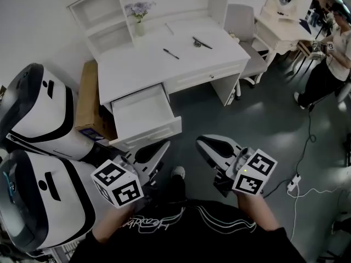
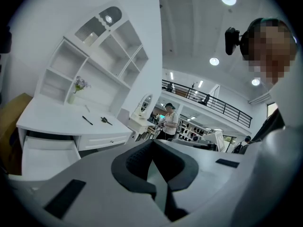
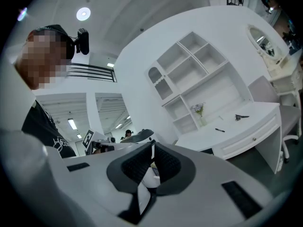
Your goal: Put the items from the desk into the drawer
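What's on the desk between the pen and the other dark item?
Nothing; the head view shows bare white desk between the pen and the dark item.

On the table (image 1: 137, 75), the dark object (image 1: 202, 43) near the pen (image 1: 170, 53) is too small to name, and so is the thin pale strip (image 1: 169, 30) behind them. The drawer (image 1: 143, 111) has its back end hidden under the table top. The cardboard box (image 1: 88, 100) is partly covered by white machines (image 1: 41, 114), which the left edge cuts off. The right edge cuts off a person (image 1: 329, 53).
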